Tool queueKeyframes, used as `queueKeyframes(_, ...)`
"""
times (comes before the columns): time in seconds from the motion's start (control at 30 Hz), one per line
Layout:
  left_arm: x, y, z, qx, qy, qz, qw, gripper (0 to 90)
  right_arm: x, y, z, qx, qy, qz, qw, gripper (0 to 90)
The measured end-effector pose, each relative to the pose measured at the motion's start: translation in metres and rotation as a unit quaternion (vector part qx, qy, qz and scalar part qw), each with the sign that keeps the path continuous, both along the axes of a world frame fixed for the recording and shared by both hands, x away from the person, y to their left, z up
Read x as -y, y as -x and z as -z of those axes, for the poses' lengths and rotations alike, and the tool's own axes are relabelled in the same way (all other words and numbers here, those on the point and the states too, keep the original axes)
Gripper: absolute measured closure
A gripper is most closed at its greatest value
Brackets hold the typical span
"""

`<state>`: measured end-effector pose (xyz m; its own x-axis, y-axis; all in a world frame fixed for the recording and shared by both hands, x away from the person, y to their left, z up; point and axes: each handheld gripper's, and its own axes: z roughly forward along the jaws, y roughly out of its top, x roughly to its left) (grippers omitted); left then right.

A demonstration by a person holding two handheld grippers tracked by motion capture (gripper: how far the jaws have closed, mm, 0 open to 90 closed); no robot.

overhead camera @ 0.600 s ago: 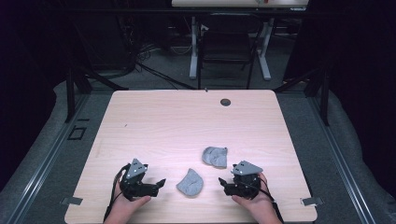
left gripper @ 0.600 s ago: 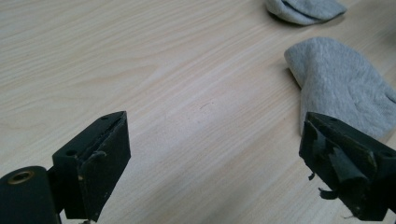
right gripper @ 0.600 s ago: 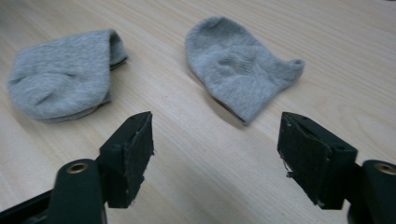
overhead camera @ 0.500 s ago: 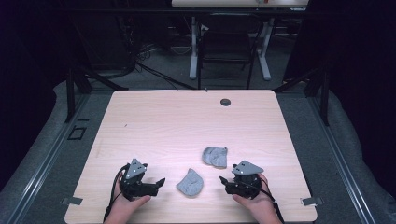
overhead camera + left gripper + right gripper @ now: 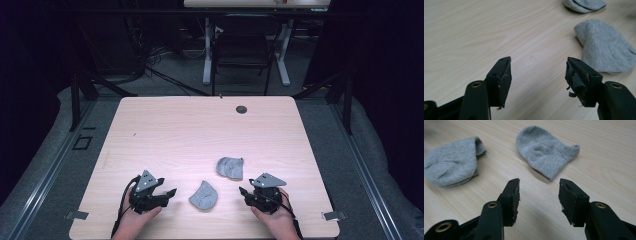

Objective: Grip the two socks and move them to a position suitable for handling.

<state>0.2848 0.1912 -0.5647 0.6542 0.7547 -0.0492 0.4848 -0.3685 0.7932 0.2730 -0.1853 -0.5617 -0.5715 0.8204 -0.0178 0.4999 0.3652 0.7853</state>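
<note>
Table: pale wood-grain rectangular tabletop (image 5: 200, 135), seen from above, with a small dark round hole (image 5: 241, 109) near the far edge.
Near sock: small grey knitted sock (image 5: 204, 195), crumpled flat on the wood between the two grippers, close to the near edge.
Far sock: second grey knitted sock (image 5: 230, 167), folded over, just beyond and right of the first, not touching it.
Left gripper: black two-jaw tool (image 5: 169, 192) held in a hand (image 5: 134, 220) at lower left, jaws spread wide with bare wood between them, nothing held; tips aimed toward the near sock, a little short of it.
Right gripper: matching black tool (image 5: 243, 191) in the other hand (image 5: 274, 220) at lower right, jaws likewise parted and empty, resting low over the table, both socks just ahead.
Floor: grey carpet (image 5: 325, 130) around the table, dark surroundings beyond.
</note>
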Motion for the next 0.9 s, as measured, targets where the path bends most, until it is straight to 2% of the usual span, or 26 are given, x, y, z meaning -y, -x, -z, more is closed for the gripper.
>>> queueKeyframes(0.13, 0.001, 0.002, -0.001, 0.003, -0.009, -0.001, 1.0000, 39.5, -0.001, 0.000, -0.001, 0.002, -0.001, 0.000, 1.0000, 55.3)
queueKeyframes(0.17, 0.002, 0.003, -0.002, 0.006, -0.004, 0.004, 1.0000, 42.3, -0.001, 0.001, -0.002, 0.001, -0.002, -0.001, 1.0000, 55.7)
queueKeyframes(0.2, 0.003, 0.003, -0.003, -0.003, 0.008, 0.011, 0.9999, 44.8, -0.002, 0.001, -0.003, 0.003, -0.002, -0.005, 1.0000, 58.0)
queueKeyframes(0.37, 0.008, 0.004, -0.004, -0.007, 0.008, 0.011, 0.9999, 48.5, -0.004, 0.002, -0.004, -0.008, -0.008, -0.012, 0.9999, 61.3)
queueKeyframes(0.43, 0.012, 0.005, -0.003, -0.004, 0.005, 0.015, 0.9999, 51.3, -0.006, 0.002, -0.005, -0.007, 0.000, -0.013, 0.9999, 62.6)
queueKeyframes(0.67, 0.020, 0.008, -0.003, -0.004, -0.002, 0.032, 0.9995, 55.9, -0.007, 0.003, -0.005, -0.009, 0.000, -0.016, 0.9998, 64.4)
queueKeyframes(0.8, 0.025, 0.010, -0.004, -0.005, 0.000, 0.036, 0.9993, 61.3, -0.010, 0.004, -0.005, -0.009, -0.004, -0.019, 0.9998, 64.7)
queueKeyframes(0.9, 0.032, 0.010, -0.008, -0.004, 0.007, 0.045, 0.9990, 61.9, -0.011, 0.004, -0.004, -0.009, -0.001, -0.021, 0.9997, 64.7)
